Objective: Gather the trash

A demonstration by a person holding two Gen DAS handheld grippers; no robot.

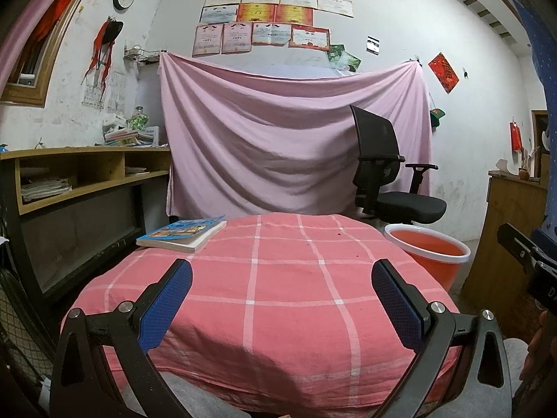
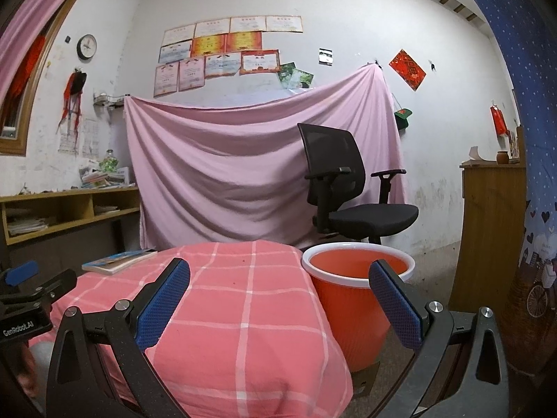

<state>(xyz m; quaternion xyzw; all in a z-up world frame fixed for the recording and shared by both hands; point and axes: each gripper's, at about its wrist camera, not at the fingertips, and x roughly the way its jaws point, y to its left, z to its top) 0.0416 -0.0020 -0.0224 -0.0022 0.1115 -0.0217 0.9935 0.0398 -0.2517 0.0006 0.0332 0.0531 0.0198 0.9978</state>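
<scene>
An orange bin with a white rim point(image 1: 430, 249) point(image 2: 351, 292) stands on the floor at the right edge of a table under a pink checked cloth point(image 1: 278, 278) point(image 2: 226, 313). A few tiny dark specks point(image 1: 339, 234) lie on the cloth near its far side. My left gripper point(image 1: 282, 271) hovers open over the near half of the cloth, nothing between its blue pads. My right gripper point(image 2: 280, 273) is open too, straddling the table's right edge and the bin's near rim. No larger piece of trash shows on the cloth.
A paperback book point(image 1: 182, 235) point(image 2: 118, 261) lies at the table's far left corner. A black office chair point(image 1: 386, 174) point(image 2: 348, 191) stands behind the bin before a hanging pink sheet point(image 1: 292, 139). Wooden shelves point(image 1: 87, 174) run along the left, a wooden cabinet point(image 2: 491, 226) stands right.
</scene>
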